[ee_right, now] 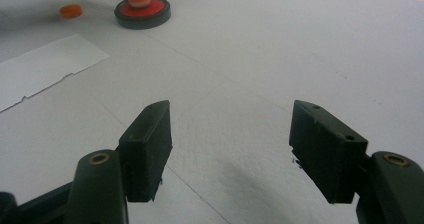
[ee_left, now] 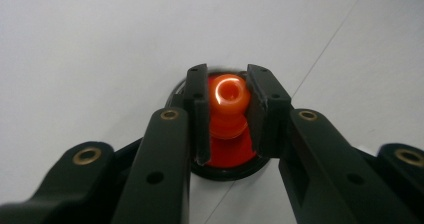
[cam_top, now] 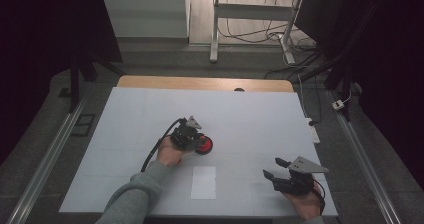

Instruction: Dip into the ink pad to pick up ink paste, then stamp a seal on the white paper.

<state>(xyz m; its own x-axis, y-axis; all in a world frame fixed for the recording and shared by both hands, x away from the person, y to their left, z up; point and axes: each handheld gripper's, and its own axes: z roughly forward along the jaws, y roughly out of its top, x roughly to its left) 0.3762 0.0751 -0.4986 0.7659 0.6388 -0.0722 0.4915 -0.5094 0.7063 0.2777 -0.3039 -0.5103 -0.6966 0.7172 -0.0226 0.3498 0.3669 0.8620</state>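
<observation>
A red disc with a black rim point(cam_top: 205, 145) lies near the middle of the white table sheet point(cam_top: 150, 114). An orange knob point(ee_left: 229, 95) stands upright at its centre. My left gripper point(ee_left: 227, 96) comes down over it, and both pads press the knob's sides, so it is shut on the knob. In the high view that gripper point(cam_top: 189, 134) sits just left of the disc. My right gripper point(cam_top: 274, 167) rests near the front right of the table, jaws apart with bare sheet between them point(ee_right: 230, 129). From there the disc point(ee_right: 145, 11) appears far off at upper left.
A white paper rectangle point(cam_top: 204, 182) lies on the sheet near the front edge, between the two hands. A small orange cap point(ee_right: 71, 10) sits loose to the left of the disc. A wooden table edge point(cam_top: 200, 82) runs along the back.
</observation>
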